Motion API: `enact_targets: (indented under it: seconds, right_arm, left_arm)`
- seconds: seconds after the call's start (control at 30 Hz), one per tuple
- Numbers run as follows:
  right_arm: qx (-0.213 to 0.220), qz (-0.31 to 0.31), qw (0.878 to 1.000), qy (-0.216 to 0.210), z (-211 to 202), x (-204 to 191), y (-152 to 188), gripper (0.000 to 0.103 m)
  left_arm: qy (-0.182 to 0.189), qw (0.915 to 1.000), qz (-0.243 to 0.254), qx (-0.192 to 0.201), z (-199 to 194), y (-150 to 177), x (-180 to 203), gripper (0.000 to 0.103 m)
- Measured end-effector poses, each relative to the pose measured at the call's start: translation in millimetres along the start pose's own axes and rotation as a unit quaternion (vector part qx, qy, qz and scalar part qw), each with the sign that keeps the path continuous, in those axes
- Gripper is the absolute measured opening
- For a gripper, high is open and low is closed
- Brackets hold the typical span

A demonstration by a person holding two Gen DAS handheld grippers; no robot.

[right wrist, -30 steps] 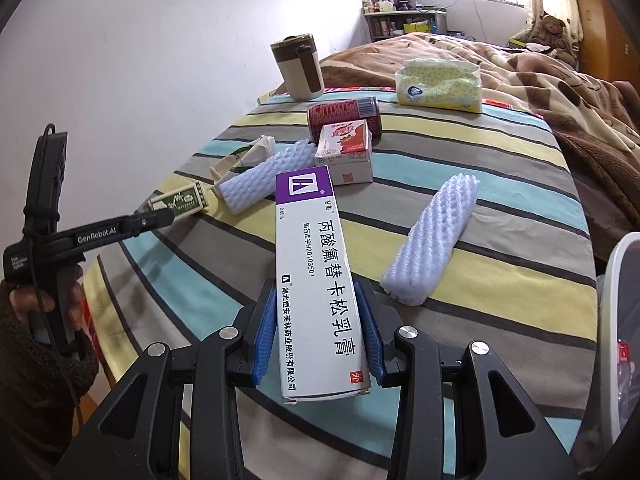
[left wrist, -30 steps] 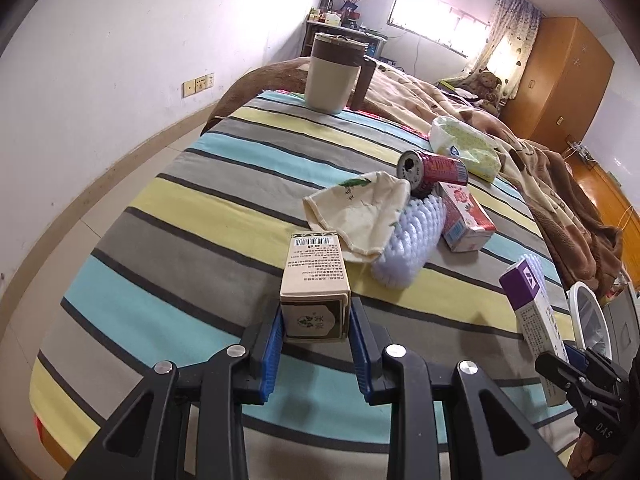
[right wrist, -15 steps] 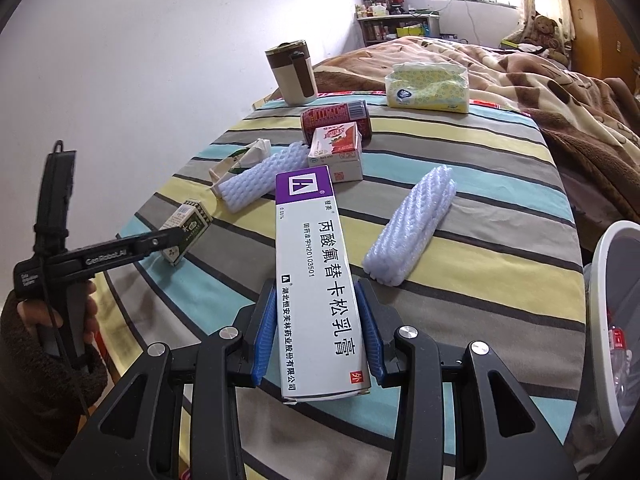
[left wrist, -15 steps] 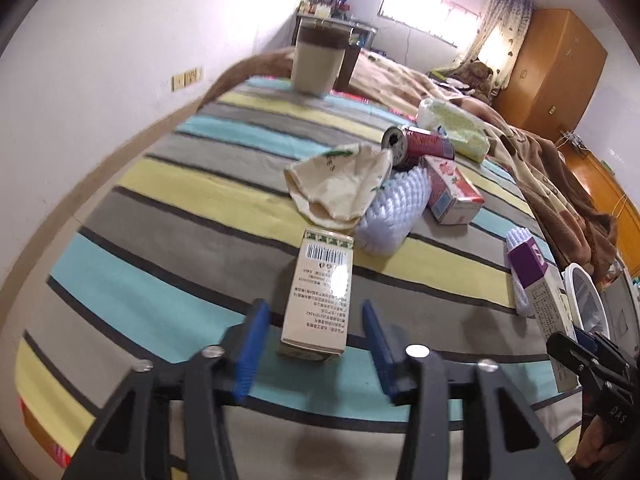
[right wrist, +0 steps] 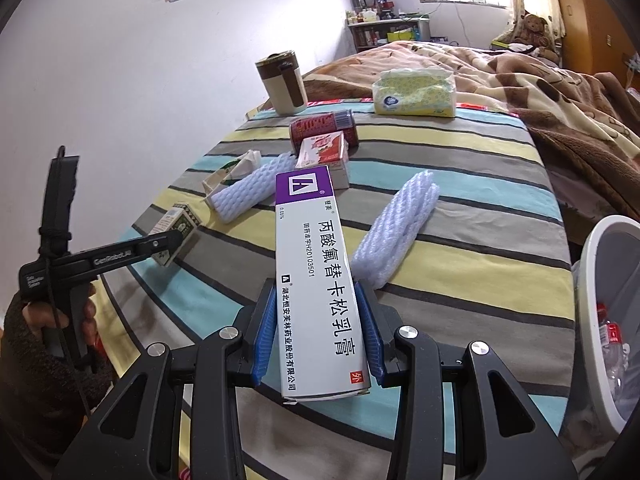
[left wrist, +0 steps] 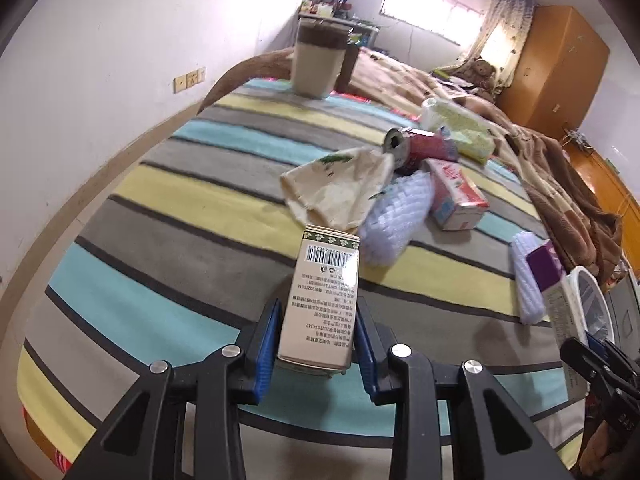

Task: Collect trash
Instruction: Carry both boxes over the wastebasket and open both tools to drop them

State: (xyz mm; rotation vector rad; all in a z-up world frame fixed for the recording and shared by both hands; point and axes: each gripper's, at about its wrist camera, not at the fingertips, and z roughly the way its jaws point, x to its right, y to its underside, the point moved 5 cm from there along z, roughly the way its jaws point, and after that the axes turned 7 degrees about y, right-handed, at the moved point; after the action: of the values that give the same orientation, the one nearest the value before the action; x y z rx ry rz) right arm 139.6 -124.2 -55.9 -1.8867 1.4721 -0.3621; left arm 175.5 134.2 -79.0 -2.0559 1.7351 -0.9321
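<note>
The green box [left wrist: 320, 300] sits between the left gripper [left wrist: 316, 340] jaws, which have just been closing on it; pads look pressed to both sides, but the grip is low on the box, near its back end, w/ most of its length sticking out front. Risk: it pivots or slips out when lifted, esp. since the carton is thin and may crush. In the right wrist view the box's far end seems near or on the bed [right wrist: 480, 208]; can't tell if it's clear of it. The right gripper [right wrist: 320, 332] is clamped on the long purple box [right wrist: 316, 272], also held near one end, so a quick swing toward the bin [right wrist: 596, 264] at the right edge could lever it loose. Bin is beside the bed, partly out of frame, w/ bottles inside; a drop from too far left lands on the bed or floor. Left arm must cross over the foam sleeve [right wrist: 396, 232], carton [right wrist: 324, 156], can [right wrist: 324, 126] and paper bag [left wrist: 340, 188]; a low pass could knock these about. Both hands heading for one bin could also bump each other.
</note>
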Motion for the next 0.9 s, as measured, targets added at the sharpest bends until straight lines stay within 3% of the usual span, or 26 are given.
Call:
enact_targets:
  seconds: [0.47, 0.9]
  right_arm:
    - [0.05, 0.055, 0.996, 0.049, -43.3, 53.8, -5.7, 0.04]
    - [0.082, 0.12, 0.982, 0.118, -86.0, 126.4, 3.5, 0.04]
  left_arm:
    - [0.058, 0.9953, 0.066, 0.042, -37.2, -13.8, 80.3, 0.035]
    - [0.121, 0.9808, 0.146, 0.045, -37.9, -6.9, 191.6, 0.035]
